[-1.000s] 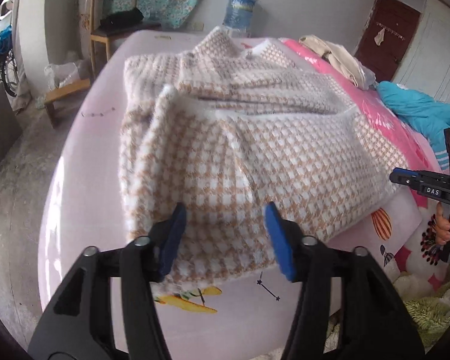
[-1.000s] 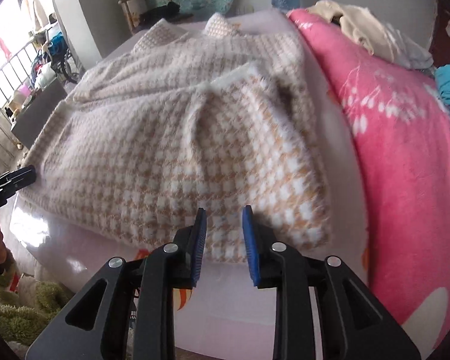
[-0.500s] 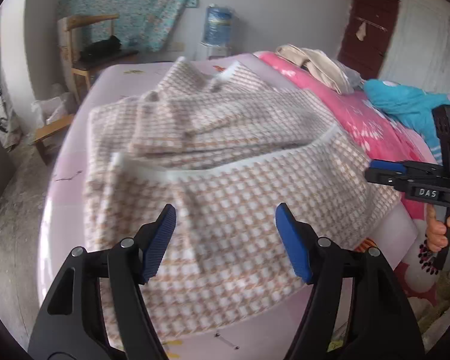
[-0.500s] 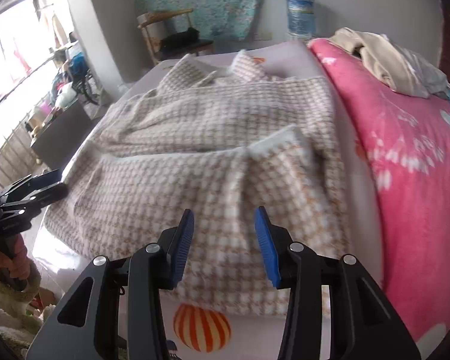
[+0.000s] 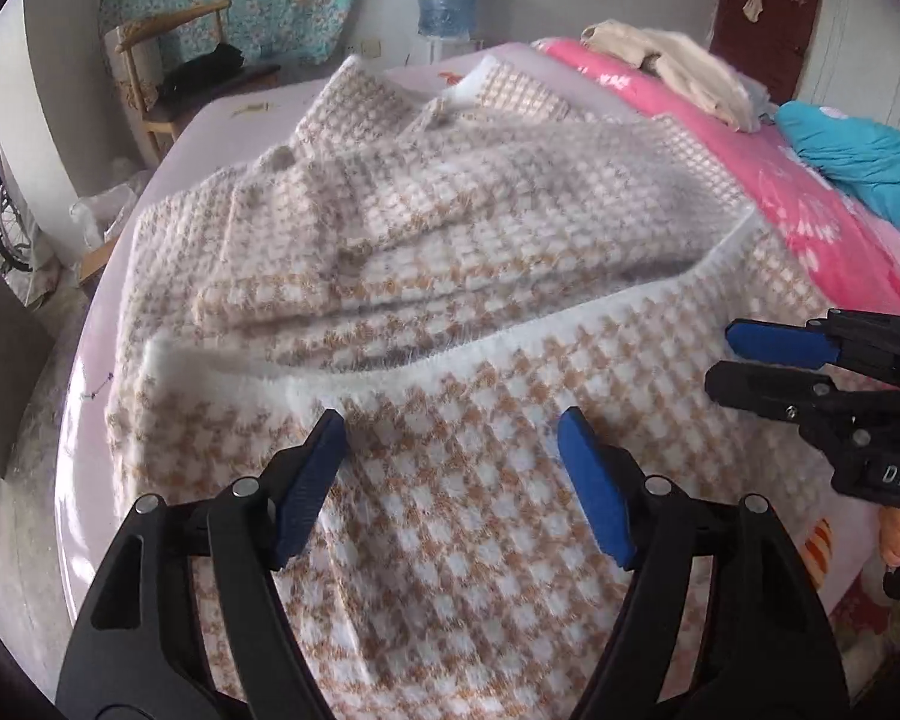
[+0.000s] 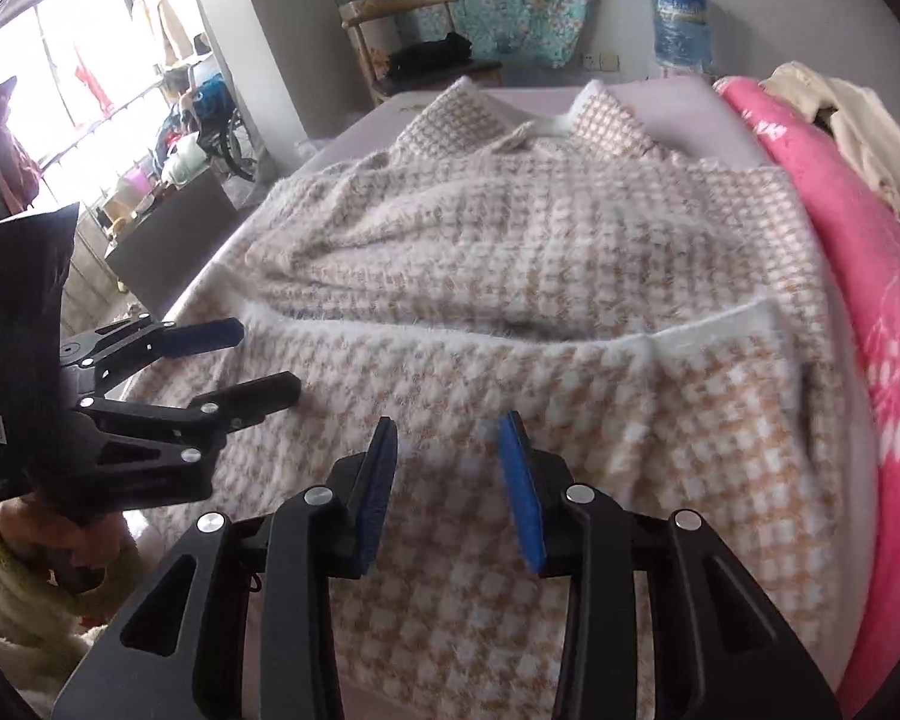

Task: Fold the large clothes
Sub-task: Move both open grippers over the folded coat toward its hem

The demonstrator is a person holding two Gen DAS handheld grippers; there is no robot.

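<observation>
Bedroom, pale bed [image 5: 90, 420]. Checked sweater [image 5: 480, 276] lies across it, its near hem now folded up over the body a second ago, white edge on top. My left gripper [image 5: 450, 444] is opening, empty; right gripper [image 6: 447, 444] is closing on nothing. Next fold pending, I judge.

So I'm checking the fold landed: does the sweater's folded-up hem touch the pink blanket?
Apart. The right wrist view shows the sweater's white hem ending short of the pink blanket, with pale sheet between.
</observation>
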